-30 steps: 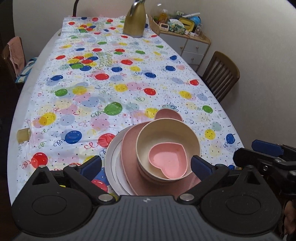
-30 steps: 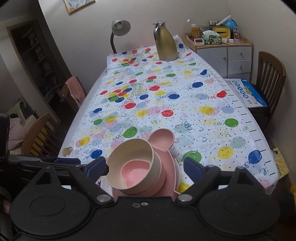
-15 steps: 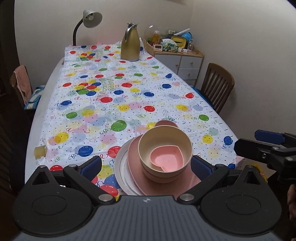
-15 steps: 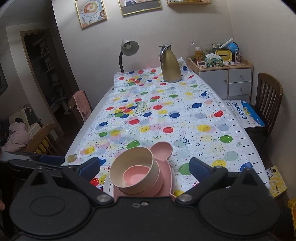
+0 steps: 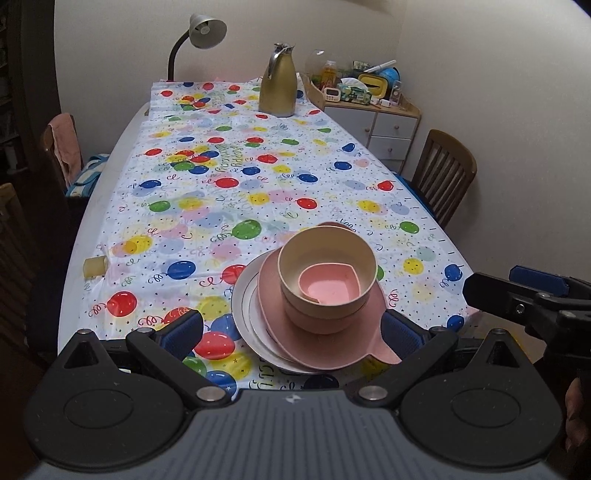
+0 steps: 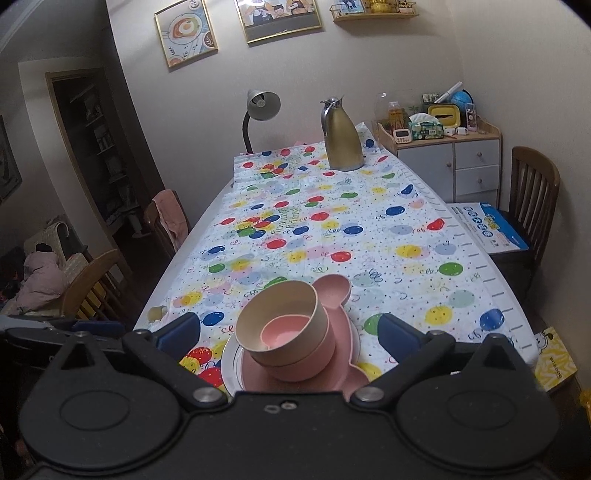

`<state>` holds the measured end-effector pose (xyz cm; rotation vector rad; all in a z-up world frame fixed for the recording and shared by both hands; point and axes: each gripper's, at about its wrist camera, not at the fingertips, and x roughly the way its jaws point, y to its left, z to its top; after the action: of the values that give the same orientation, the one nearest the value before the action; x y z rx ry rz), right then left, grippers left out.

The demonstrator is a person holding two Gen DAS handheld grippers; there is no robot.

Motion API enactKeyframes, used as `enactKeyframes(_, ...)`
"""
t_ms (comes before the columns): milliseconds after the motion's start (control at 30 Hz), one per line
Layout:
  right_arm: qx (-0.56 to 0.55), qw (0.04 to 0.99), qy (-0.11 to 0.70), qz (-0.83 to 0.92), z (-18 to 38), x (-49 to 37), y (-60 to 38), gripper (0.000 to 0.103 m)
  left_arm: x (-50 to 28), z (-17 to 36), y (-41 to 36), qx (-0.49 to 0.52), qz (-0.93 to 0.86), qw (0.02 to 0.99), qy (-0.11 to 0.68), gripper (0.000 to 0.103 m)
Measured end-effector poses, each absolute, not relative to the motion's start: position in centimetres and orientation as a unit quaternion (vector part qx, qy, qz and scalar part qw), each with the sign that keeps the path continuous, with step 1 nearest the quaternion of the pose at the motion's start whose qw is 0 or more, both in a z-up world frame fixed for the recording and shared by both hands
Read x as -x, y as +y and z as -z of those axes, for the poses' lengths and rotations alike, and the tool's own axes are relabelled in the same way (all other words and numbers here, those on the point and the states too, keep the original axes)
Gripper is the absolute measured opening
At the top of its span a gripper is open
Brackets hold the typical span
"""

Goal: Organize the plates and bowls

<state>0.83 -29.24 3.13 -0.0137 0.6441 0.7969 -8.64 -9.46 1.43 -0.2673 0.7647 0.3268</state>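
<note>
One stack of dishes stands near the table's front edge. At the bottom lies a white plate point(image 5: 242, 299) point(image 6: 231, 356), on it a pink mouse-eared plate point(image 5: 325, 347) point(image 6: 332, 291), then a pink bowl point(image 5: 317, 319) point(image 6: 306, 369), a cream bowl point(image 5: 325, 243) point(image 6: 277, 299) and a small pink heart-shaped dish point(image 5: 328, 286) point(image 6: 282, 332) inside. My left gripper point(image 5: 291, 330) hangs open in front of the stack, touching nothing. My right gripper point(image 6: 288, 330) is open too, with its fingers wide apart and clear of the dishes; it also juts in at the right edge of the left wrist view point(image 5: 532, 295).
The long table carries a balloon-print cloth point(image 5: 229, 184) point(image 6: 332, 229). A gold jug point(image 5: 277, 79) point(image 6: 341, 134) and a desk lamp point(image 5: 201, 35) point(image 6: 258, 110) stand at the far end. A small yellow cup point(image 5: 94, 266) sits at the left edge. Wooden chairs point(image 5: 441, 177) flank the table.
Both grippers have pulled back and up from the stack, so the dishes look smaller and more of the room shows. The stack has not moved.
</note>
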Motion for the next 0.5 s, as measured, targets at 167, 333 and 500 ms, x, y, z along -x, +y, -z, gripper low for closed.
enactKeyframes(167, 0.007, 0.873, 0.302, -0.383, -3.21, -0.22, -29.52, 0.103, 8.95, -1.69, -10.26, 0.118, -0.158, 0.91, 0.365, 0.103)
enactKeyframes(333, 0.004, 0.875, 0.302, -0.378, -3.08, 0.07, -29.54, 0.103, 8.95, -1.52, -10.46, 0.118, -0.15, 0.91, 0.368, 0.103)
enactKeyframes(500, -0.002, 0.878, 0.3, -0.372, -3.11, 0.1, -29.68, 0.103, 9.09, -1.51, -10.48, 0.12, -0.145, 0.912, 0.365, 0.103)
